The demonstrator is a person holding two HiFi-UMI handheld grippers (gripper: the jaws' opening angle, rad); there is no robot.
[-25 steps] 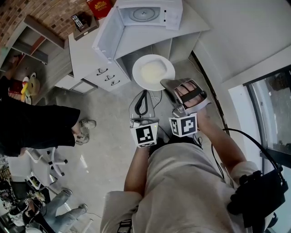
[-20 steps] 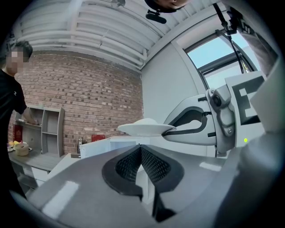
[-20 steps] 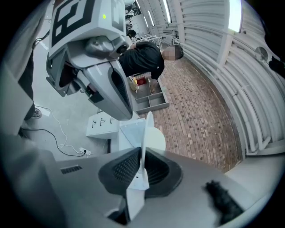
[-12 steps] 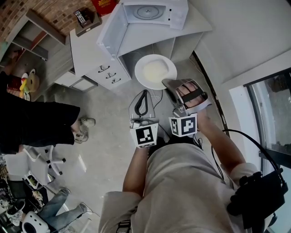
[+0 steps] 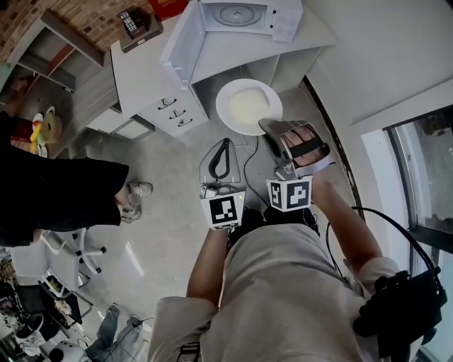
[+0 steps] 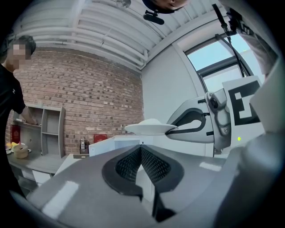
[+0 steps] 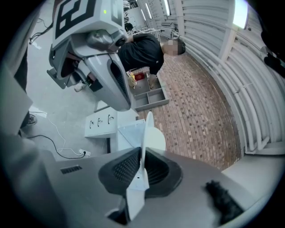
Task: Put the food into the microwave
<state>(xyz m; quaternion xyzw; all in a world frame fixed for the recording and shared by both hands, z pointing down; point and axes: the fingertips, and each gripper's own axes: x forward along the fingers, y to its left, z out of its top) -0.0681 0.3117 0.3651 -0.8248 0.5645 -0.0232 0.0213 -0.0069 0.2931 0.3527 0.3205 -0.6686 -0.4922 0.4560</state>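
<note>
Head view shows the right gripper (image 5: 269, 127) clamped on the near rim of the white plate (image 5: 228, 102), carrying it level so the pale food (image 5: 249, 107) heaped on it does not slide. Plate and food hang in the air just short of the white counter (image 5: 138, 67); the microwave (image 5: 244, 14) stands on it farther off, its door (image 5: 185, 42) swung open to the left, ready to take them. The left gripper (image 5: 223, 148), jaws together on nothing, hangs just left of the plate, probably kept free for the door
</note>
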